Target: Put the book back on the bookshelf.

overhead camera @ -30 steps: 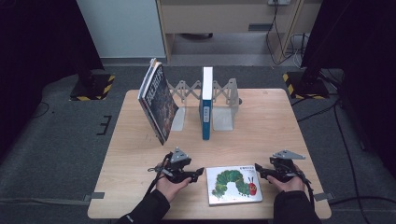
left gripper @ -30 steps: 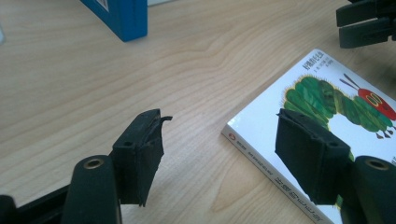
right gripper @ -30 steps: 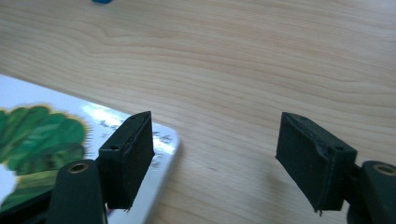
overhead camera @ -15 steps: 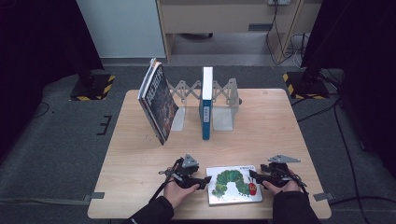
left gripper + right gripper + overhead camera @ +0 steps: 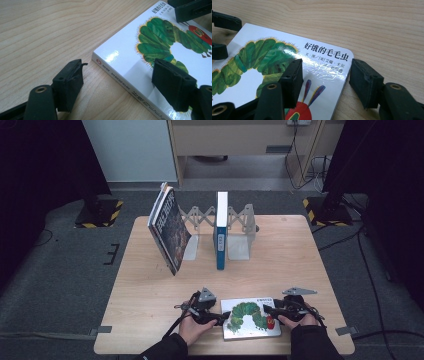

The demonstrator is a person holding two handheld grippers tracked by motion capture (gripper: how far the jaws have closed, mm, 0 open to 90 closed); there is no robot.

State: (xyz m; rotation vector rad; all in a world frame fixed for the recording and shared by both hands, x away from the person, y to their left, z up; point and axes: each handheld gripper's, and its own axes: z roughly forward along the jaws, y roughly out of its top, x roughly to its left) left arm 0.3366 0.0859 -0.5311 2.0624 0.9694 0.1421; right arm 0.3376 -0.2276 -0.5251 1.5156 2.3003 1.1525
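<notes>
Two claws flank one picture book (image 5: pixel 251 317) that lies flat near the front edge of the wooden surface (image 5: pixel 150 290), cover up with its green caterpillar; the high view places the left claw (image 5: pixel 221 316) at the book's left edge and the right claw (image 5: pixel 269 310) at its right edge, and farther back shows a dark book (image 5: pixel 169 227) leaning at the left of an expanding metal book rack (image 5: pixel 235 222) and a blue-spined book (image 5: pixel 220 230) upright in it; the jaw gaps are too small to read from up there. The left gripper view closes in on the book's spine with its printed lettering (image 5: pixel 122 80); the left claw is spread, one jaw on bare wood, the other over the cover, and its jaws have just been opening. The right gripper view gives the Chinese title (image 5: pixel 325 52); the right claw straddles the rounded corner, one jaw over the cover, one outside the edge, spread, its jaws having just been closing.
</notes>
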